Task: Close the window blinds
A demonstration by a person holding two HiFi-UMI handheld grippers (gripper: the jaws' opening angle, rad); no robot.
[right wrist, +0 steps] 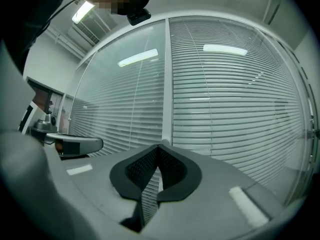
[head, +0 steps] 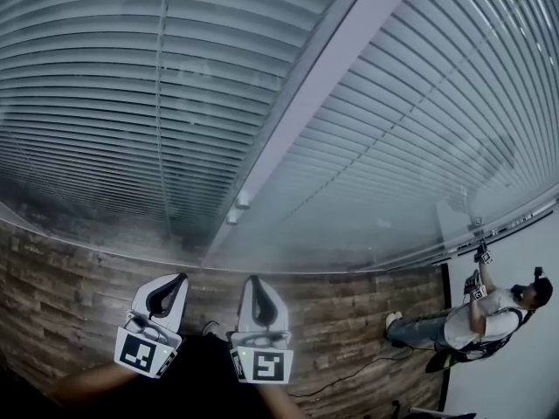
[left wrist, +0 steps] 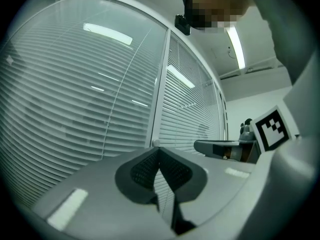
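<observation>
The window blinds [head: 105, 103] hang behind glass as two panels, left and right [head: 419, 147], split by a pale frame post [head: 297, 120]. Their slats run level, with thin dark lines between them. A small white knob [head: 238, 206] sits low on the post and also shows just past the jaw tips as the knob [left wrist: 156, 143] and the knob [right wrist: 165, 143]. My left gripper [head: 181, 277] and right gripper [head: 253, 279] are side by side, pointing at the post a short way off. The left gripper [left wrist: 160, 150] is shut and empty. So is the right gripper [right wrist: 159, 147].
Wooden flooring [head: 70, 286] runs along the foot of the glass. At the right another person [head: 476, 317] stands by a white wall [head: 515, 269] with grippers raised. A dark cable [head: 349, 375] lies on the floor near my right side.
</observation>
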